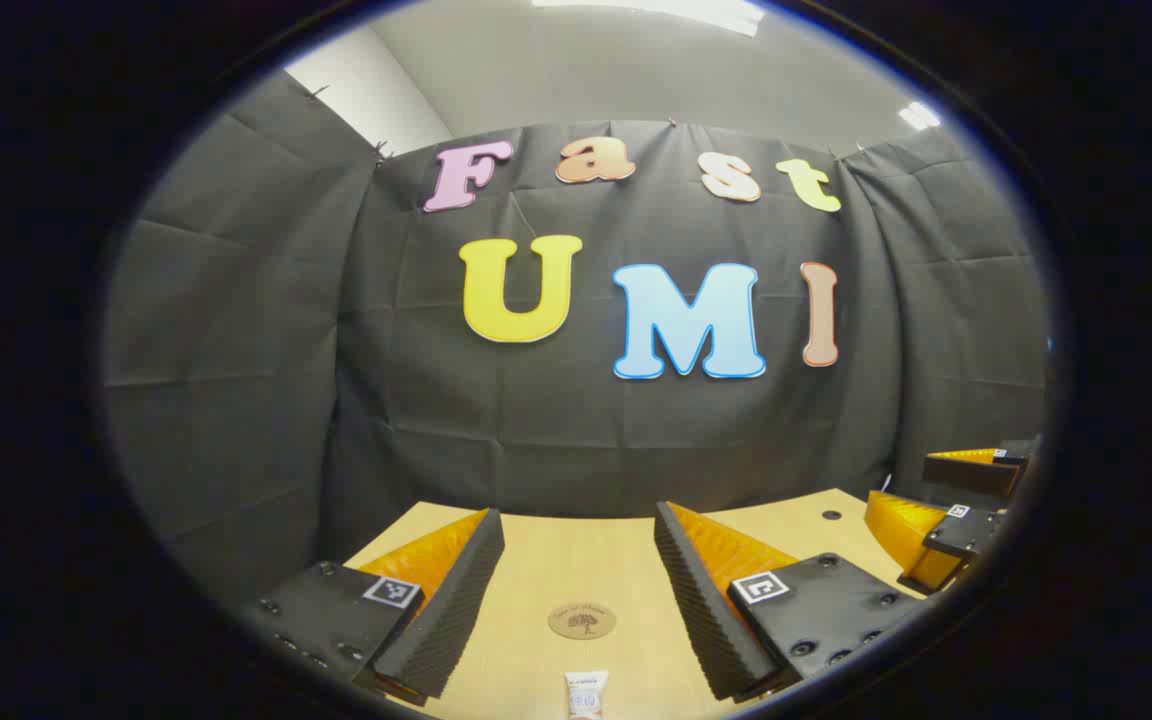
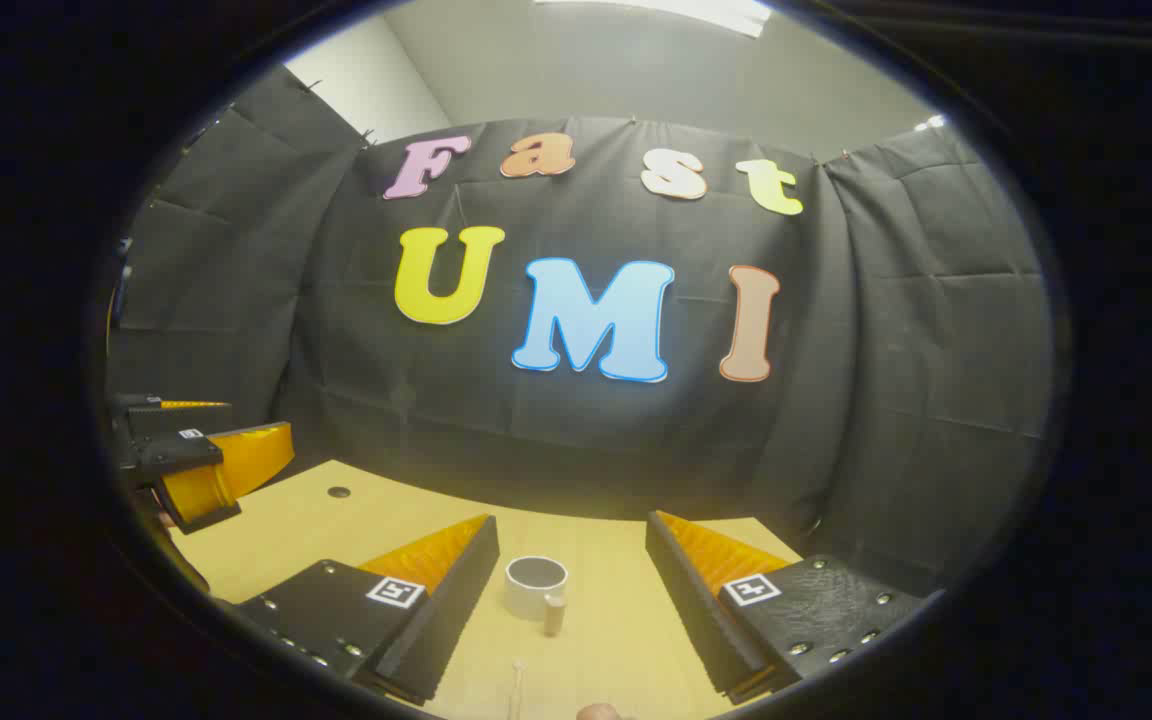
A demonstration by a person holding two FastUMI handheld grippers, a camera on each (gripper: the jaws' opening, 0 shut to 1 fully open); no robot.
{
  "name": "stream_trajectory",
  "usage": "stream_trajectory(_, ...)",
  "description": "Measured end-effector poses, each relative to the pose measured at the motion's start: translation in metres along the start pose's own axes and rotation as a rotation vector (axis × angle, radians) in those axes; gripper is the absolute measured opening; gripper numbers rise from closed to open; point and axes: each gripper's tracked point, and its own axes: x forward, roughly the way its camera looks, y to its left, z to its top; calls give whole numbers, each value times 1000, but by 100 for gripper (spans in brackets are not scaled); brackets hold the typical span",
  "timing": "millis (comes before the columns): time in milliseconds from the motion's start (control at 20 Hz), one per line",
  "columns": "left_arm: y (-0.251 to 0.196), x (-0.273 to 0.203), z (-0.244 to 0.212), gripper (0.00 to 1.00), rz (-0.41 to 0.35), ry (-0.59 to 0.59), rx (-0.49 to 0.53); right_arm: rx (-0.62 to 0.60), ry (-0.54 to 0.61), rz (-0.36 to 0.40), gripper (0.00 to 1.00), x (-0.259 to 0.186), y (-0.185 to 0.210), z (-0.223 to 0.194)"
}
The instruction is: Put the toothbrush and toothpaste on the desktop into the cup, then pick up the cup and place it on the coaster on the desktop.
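Two grippers, both held above the near edge of the desktop (image 1: pixel 556 560), both with fingers spread wide and nothing between them. In the left gripper view my left gripper (image 1: pixel 576 530) looks out over the coaster (image 1: pixel 582 621), a round brown disc lying flat on the wood just ahead of the fingertips. Nearer to me, at the bottom edge, the end of the toothpaste (image 1: pixel 586 694) tube lies on the desktop, in line with the coaster. My right gripper shows far off at the right rim there.

In the right gripper view my right gripper (image 2: pixel 571 530) frames the cup (image 2: pixel 536 584), pale, upright, mouth open, standing on the wood between the fingers but untouched. A thin pale stick, likely the toothbrush (image 2: pixel 515 690), lies near the bottom edge, closer than the cup. My left gripper sits at the left rim.
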Motion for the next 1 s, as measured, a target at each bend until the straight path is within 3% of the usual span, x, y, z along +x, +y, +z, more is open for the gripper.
stream_trajectory(750, -5, 14, -10, 97, 10, 16, -6, 2, 26, 16, 93, 9, -5, -10)
stream_trajectory(1000, -12, 19, -36, 97, -23, 108, -39, 12, 114, 45, 93, 14, 3, -34)
